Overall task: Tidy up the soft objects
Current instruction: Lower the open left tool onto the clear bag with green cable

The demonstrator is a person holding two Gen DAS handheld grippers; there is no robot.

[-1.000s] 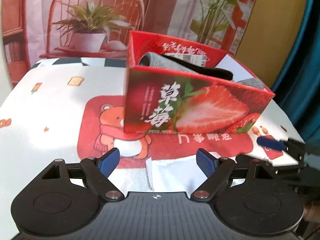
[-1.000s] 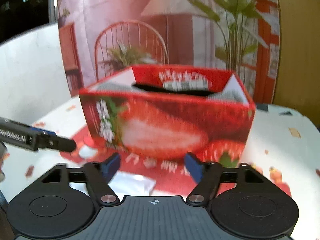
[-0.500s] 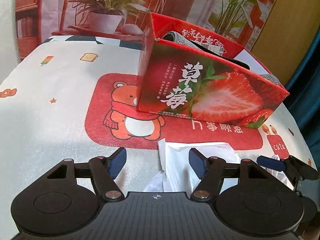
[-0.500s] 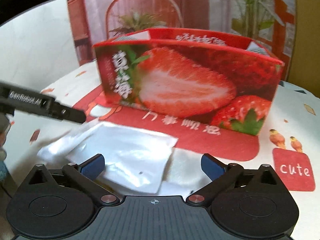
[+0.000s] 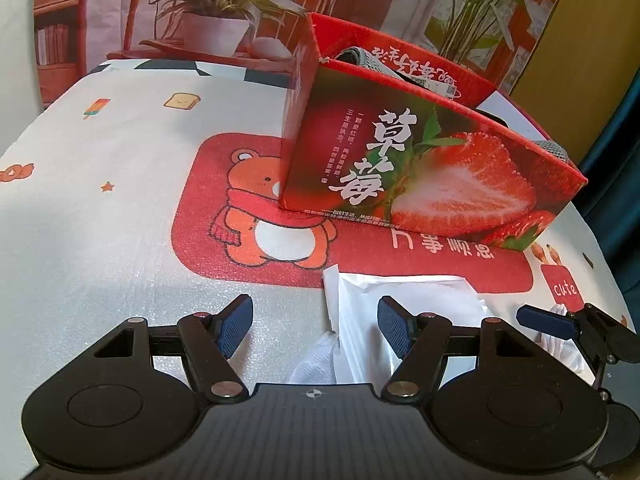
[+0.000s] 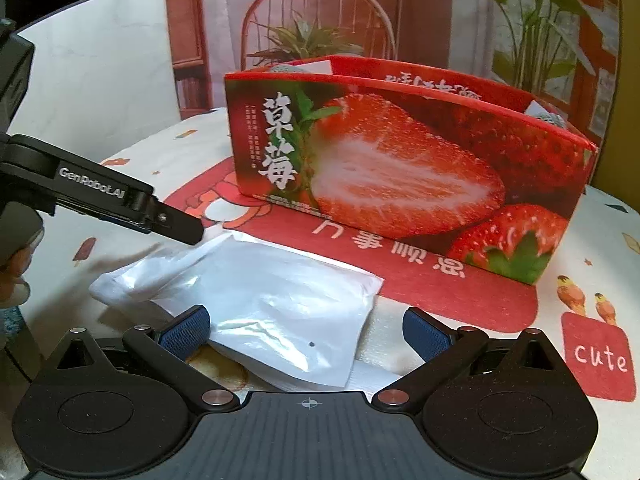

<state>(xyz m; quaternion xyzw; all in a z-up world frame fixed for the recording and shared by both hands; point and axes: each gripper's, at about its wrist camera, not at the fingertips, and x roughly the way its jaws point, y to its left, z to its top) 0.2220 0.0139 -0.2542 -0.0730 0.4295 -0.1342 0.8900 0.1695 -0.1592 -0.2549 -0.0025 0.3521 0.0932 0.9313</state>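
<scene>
A white plastic packet [image 6: 272, 296] lies flat on the tablecloth in front of the red strawberry box [image 6: 400, 168]. My right gripper [image 6: 305, 329] stands wide open low over its near edge, the packet lying between the fingers without being pressed. My left gripper [image 5: 315, 326] is open too, over the packet's [image 5: 404, 300] left end. Its right finger [image 5: 394, 328] hovers above the plastic. In the right wrist view the left gripper's finger [image 6: 172, 224] reaches in over the packet's far left corner. Grey and black soft items [image 5: 360, 58] sit inside the box [image 5: 432, 172].
The box stands on a red bear print [image 5: 264, 220] on the white tablecloth [image 5: 100, 220]. A backdrop with a potted plant [image 5: 216, 12] rises behind the table. The table edge curves away at the right [image 5: 612, 280]. A person's hand [image 6: 12, 280] shows at the left edge.
My right gripper has opened wider and dropped toward the packet, which now fills the space between its fingers. My left gripper's jaws narrowed a little, and more of the packet shows.
</scene>
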